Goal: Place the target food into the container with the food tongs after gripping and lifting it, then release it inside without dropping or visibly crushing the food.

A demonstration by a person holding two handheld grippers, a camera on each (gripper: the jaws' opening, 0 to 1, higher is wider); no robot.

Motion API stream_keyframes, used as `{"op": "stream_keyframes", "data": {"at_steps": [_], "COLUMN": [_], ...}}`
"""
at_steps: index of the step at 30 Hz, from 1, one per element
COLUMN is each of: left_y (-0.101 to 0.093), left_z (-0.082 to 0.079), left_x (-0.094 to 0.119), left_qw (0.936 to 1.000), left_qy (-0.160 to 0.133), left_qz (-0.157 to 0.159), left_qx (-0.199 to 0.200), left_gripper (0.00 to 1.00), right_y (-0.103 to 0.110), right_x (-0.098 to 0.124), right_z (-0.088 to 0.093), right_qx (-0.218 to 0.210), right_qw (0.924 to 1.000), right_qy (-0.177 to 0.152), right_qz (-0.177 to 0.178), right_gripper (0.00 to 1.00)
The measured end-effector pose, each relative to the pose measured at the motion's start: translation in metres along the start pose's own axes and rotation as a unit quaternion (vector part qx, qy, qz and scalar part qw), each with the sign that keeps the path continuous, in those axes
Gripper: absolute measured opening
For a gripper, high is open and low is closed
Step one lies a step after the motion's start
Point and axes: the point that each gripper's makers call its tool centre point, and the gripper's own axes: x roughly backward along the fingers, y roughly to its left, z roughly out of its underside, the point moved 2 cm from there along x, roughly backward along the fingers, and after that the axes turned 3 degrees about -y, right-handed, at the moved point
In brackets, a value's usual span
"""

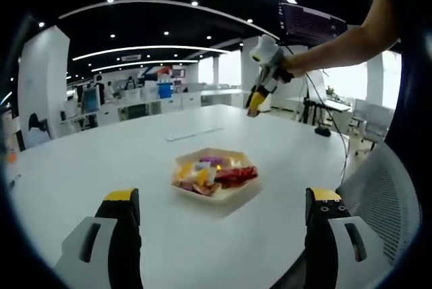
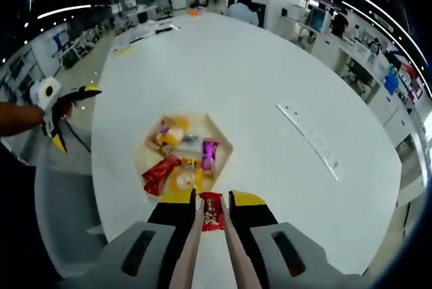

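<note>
— Tongs [image 2: 210, 262] first: what are they doing?
— Seen from the right gripper view, the two pale arms run up between the right gripper's [image 2: 210, 202] yellow-tipped jaws, pressed in on a small red wrapped snack [image 2: 211, 211] and pinching it at their tips.
— Going by size, then. The biggest thing?
— A round white table [image 2: 270, 86] with a white strip [image 2: 312, 137] lying on it to the right. A grey mesh chair [image 1: 385, 188] sits at its edge in the left gripper view.
— And the container?
— A hexagonal paper tray [image 2: 219, 139] near the table's near edge, holding wrapped snacks: a red packet [image 2: 159, 171], a purple one [image 2: 209, 154], yellow ones [image 2: 170, 134]. The pinched snack hangs just on the near side of the tray, above the table.
— The left gripper?
— Left gripper [image 1: 223, 211]: jaws spread wide apart with nothing between them, the tray [image 1: 229, 201] lying beyond them. The right gripper [image 1: 256, 103] shows far off there, held in a hand [image 1: 287, 66], raised over the table [image 1: 101, 161].
</note>
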Motion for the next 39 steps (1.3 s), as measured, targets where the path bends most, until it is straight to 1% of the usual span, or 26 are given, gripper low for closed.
{"op": "stream_keyframes", "data": {"at_steps": [3, 4, 8, 15, 19, 22, 27, 29, 31, 39], "left_y": [0.001, 0.0, 0.001, 0.0, 0.0, 0.001, 0.002, 0.006, 0.005, 0.007], "left_z": [0.002, 0.0, 0.001, 0.0, -0.001, -0.001, -0.001, -0.003, -0.006, -0.002], "left_x": [0.0, 0.0, 0.001, 0.001, 0.0, 0.0, 0.0, 0.002, 0.003, 0.002], "left_qw": [1.0, 1.0, 1.0, 1.0, 1.0, 1.0, 0.9999, 0.9996, 0.9992, 0.9995], "left_qy": [0.003, -0.001, -0.001, -0.001, -0.005, -0.004, -0.006, -0.006, -0.017, -0.006], "left_qz": [-0.002, -0.002, -0.004, -0.005, -0.004, -0.006, -0.009, -0.021, -0.024, -0.022], "left_qx": [-0.001, -0.002, -0.002, -0.004, -0.004, -0.004, -0.003, -0.016, -0.027, -0.022], "left_gripper": [1.0, 1.0, 1.0, 1.0, 1.0, 1.0, 0.99, 0.99, 0.99, 0.99], "right_y": [0.004, 0.005, 0.01, 0.017, 0.024, 0.031, 0.037, 0.042, 0.045, 0.05], "right_x": [-0.005, -0.007, -0.015, -0.028, -0.038, -0.047, -0.061, -0.066, -0.07, -0.078], "right_z": [-0.009, -0.013, -0.024, -0.041, -0.052, -0.057, -0.068, -0.072, -0.076, -0.085], "right_qx": [0.004, 0.006, 0.014, 0.025, 0.02, 0.026, 0.028, 0.031, 0.036, 0.038], "right_qw": [1.0, 1.0, 0.9998, 0.9995, 0.9993, 0.9991, 0.9987, 0.9984, 0.9982, 0.9975], "right_qy": [-0.003, -0.004, -0.006, -0.008, -0.016, -0.012, -0.014, -0.016, -0.017, -0.021], "right_qz": [-0.003, -0.005, -0.011, -0.019, -0.027, -0.033, -0.039, -0.045, -0.046, -0.055], "right_gripper": [0.18, 0.18, 0.18, 0.18, 0.19, 0.19, 0.19, 0.19, 0.19, 0.19]}}
